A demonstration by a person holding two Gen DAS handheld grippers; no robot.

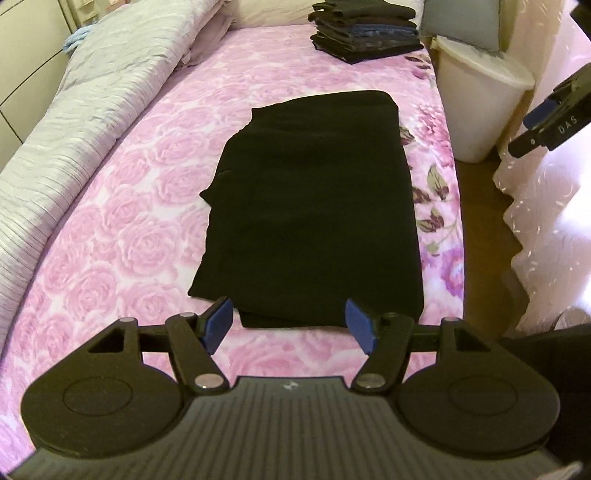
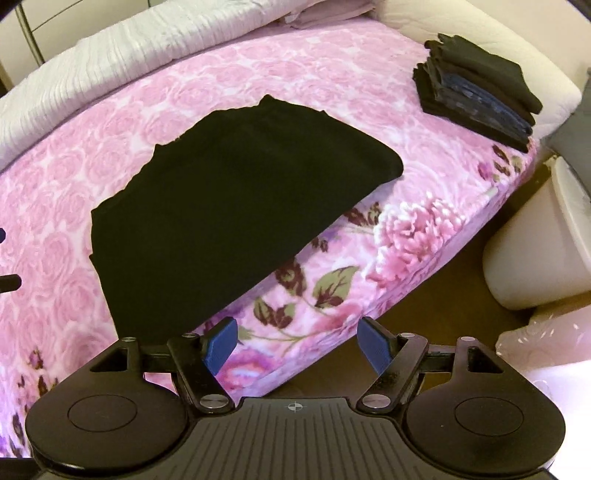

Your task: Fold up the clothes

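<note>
Your left gripper has its blue pads spread wide and pinches nothing — it hangs just short of the near edge of the black folded garment, which lies flat on the pink rose-patterned bedspread straight ahead of the jaws. Your right gripper is likewise spread and empty, out past the bed's side edge, with that same black garment ahead and to the left of its fingers, well apart from them. The piece looks to be folded into a long rectangle already, though its left edge is ragged and layered; I'd judge it needs at least one more fold across its length to match the others. Farther out, beyond the garment, a stack of dark folded clothes sits near the head of the bed — several items done, it seems. Beside the bed, right of the stack, stands a white lidded plastic bin.
</note>
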